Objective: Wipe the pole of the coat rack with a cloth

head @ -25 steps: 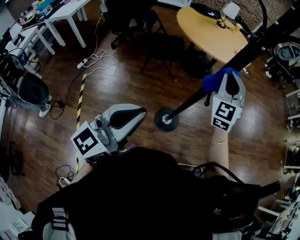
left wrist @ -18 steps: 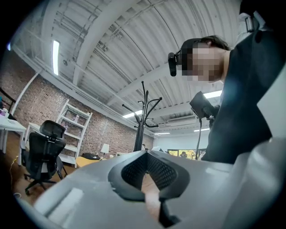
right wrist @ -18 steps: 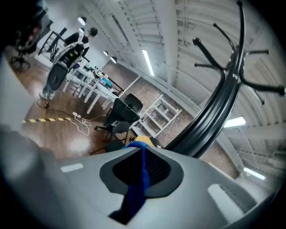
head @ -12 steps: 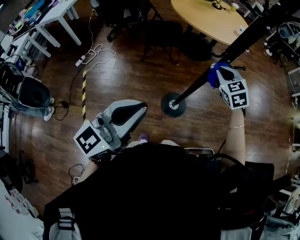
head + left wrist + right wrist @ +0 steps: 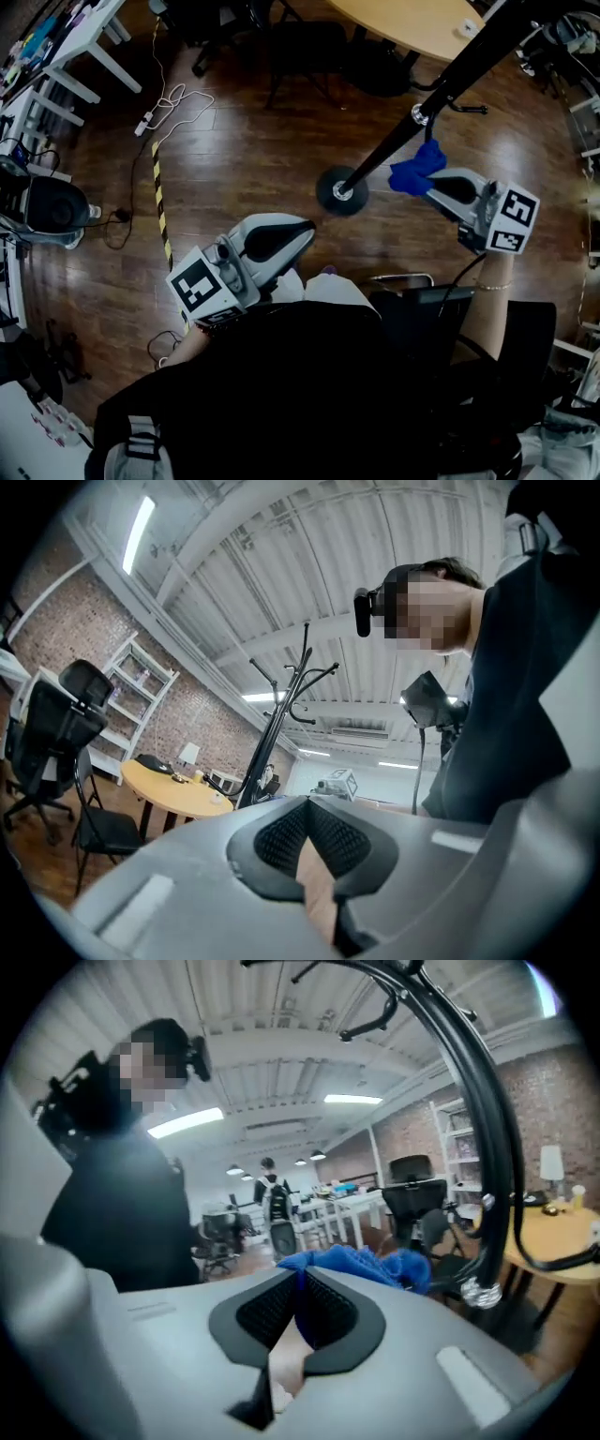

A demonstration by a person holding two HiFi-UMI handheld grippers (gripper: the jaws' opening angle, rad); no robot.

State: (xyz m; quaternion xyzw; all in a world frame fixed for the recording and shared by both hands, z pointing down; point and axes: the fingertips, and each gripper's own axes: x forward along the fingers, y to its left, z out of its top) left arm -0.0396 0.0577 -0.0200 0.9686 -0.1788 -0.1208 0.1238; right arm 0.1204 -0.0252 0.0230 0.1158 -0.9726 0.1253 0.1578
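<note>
The coat rack's black pole [image 5: 450,80] slants from its round base [image 5: 339,190] on the wooden floor up to the upper right. My right gripper [image 5: 433,180] is shut on a blue cloth [image 5: 415,172], just right of the pole's lower part and below its silver collar [image 5: 419,114]. In the right gripper view the cloth [image 5: 366,1265] bunches out past the jaws, and the pole [image 5: 487,1176] stands a little to its right, apart from it. My left gripper [image 5: 305,228] is held near my body, shut and holding nothing; its view shows the rack [image 5: 281,714] far off.
A round wooden table [image 5: 412,23] and a black chair [image 5: 309,47] stand behind the rack. White tables [image 5: 66,56] are at the upper left. A power strip with cable [image 5: 169,103] and yellow-black floor tape [image 5: 159,197] lie on the left.
My right gripper has slid down the pole with the cloth, turned to point left, and come off to the pole's right side. The left gripper has stayed near my body.
</note>
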